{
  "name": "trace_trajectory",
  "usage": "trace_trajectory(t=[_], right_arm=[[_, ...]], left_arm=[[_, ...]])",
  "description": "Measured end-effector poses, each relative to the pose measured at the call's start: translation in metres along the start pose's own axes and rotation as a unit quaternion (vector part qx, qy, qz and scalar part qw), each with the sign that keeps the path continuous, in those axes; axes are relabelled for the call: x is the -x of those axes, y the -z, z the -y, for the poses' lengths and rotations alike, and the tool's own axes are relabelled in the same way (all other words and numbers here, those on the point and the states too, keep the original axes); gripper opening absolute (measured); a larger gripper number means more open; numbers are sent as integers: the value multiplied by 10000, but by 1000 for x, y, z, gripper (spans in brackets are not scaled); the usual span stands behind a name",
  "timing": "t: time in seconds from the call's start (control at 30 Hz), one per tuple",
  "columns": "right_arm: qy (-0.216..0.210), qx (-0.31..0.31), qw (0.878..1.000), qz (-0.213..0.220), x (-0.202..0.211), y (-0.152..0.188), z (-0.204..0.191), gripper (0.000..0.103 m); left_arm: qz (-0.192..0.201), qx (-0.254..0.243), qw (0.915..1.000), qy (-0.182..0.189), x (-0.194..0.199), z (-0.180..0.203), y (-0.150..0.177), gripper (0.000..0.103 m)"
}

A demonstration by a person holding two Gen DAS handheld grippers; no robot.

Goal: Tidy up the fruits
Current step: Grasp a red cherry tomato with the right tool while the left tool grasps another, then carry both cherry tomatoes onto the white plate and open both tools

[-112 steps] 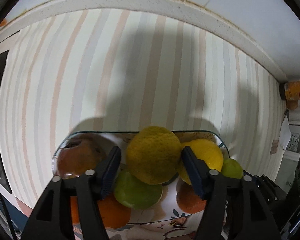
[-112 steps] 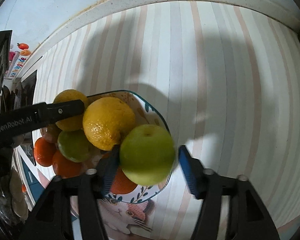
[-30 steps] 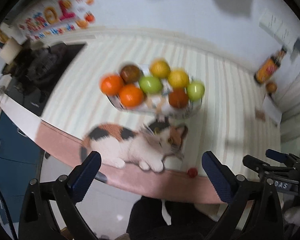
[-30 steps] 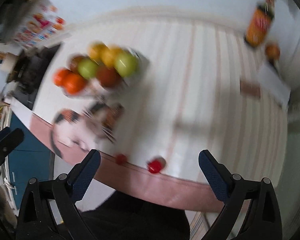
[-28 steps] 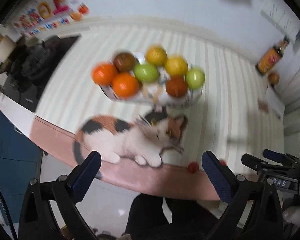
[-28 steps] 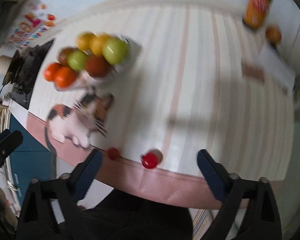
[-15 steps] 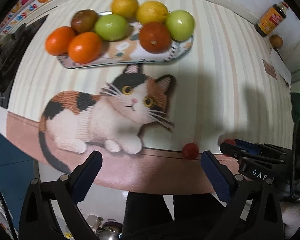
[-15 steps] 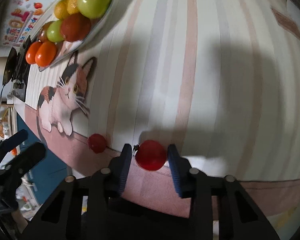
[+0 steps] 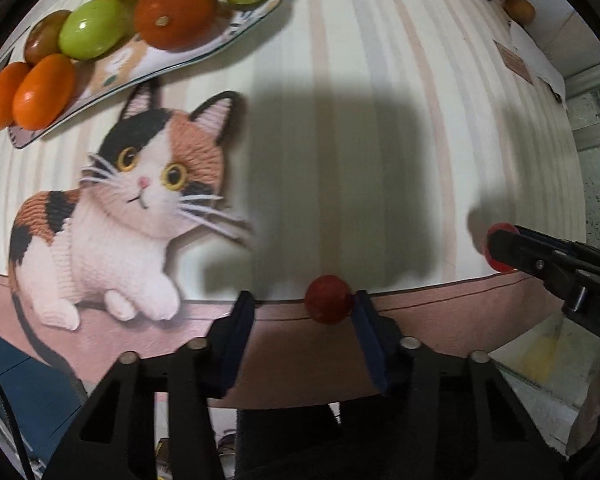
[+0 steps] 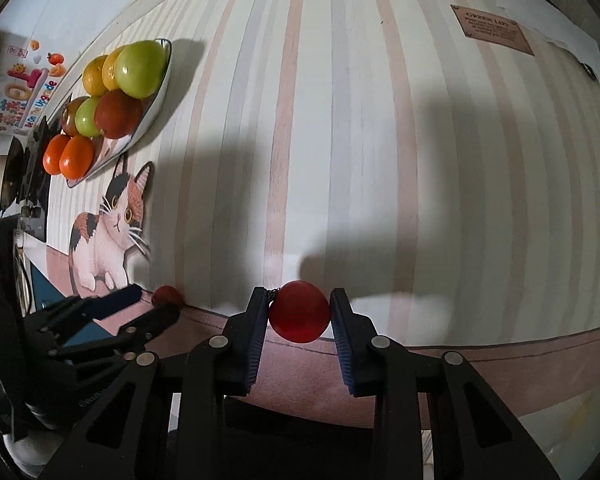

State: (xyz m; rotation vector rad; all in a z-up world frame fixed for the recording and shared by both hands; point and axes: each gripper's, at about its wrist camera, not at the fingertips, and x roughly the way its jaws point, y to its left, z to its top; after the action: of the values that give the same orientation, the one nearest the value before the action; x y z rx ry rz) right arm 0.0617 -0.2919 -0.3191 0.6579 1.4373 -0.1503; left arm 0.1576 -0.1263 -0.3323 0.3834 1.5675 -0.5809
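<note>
Cat-print tray (image 9: 236, 36) full of oranges, green fruits, lemons.

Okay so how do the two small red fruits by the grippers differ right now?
The red fruit in the right gripper is clamped, both pads touching it; the red fruit at the left gripper touches only one pad, a wide gap on its other side. The right gripper's red fruit looks brighter, the left's duller. Both are small, round, near the mat's pink border.

Having left the fruit plate (image 9: 236, 34), now at upper left, the right gripper (image 10: 299, 312) is clamping what looks like a cherry tomato (image 10: 299, 311) at bottom centre, while the left gripper (image 9: 302, 312) is narrowing around a second small red fruit (image 9: 327, 298).
</note>
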Motion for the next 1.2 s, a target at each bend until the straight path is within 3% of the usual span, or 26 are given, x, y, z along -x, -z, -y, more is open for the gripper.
trace_trajectory(t=[0.07,0.17,0.37,0.57,0.7,0.83,0.97,1.1,1.2], right_arm=[[14,10,10000,29,1,-3,-1,34],[5,-17,10000,72,3,-6,-1,34],[-44,-92,9998,175,11,-11,3,34],[-236,-6,9993,283,19,-23,-9,34],[-617,196,9973,346,17,-38,-41,34],[-1412,386,9887,310,8,-63,-90,34],[-2340,42,9722,76,-23,-90,-127,34],[-2486,-96,9685,17,-49,-103,-153,34],[-2449,-107,9695,86,-59,-108,-165,34]], left_arm=[[-20,-47,10000,55,-2,5,-2,27],[-60,-109,9999,100,-4,9,-3,21],[-34,254,9989,397,6,-12,-4,21],[367,760,9947,585,48,-50,-17,21],[771,1011,9897,665,82,-85,-12,21],[1113,1365,9816,743,109,-120,-40,21],[1144,1918,9688,1072,110,-156,-67,21],[958,2329,9570,1437,94,-183,-83,21],[869,2429,9547,1483,85,-188,-99,21]])
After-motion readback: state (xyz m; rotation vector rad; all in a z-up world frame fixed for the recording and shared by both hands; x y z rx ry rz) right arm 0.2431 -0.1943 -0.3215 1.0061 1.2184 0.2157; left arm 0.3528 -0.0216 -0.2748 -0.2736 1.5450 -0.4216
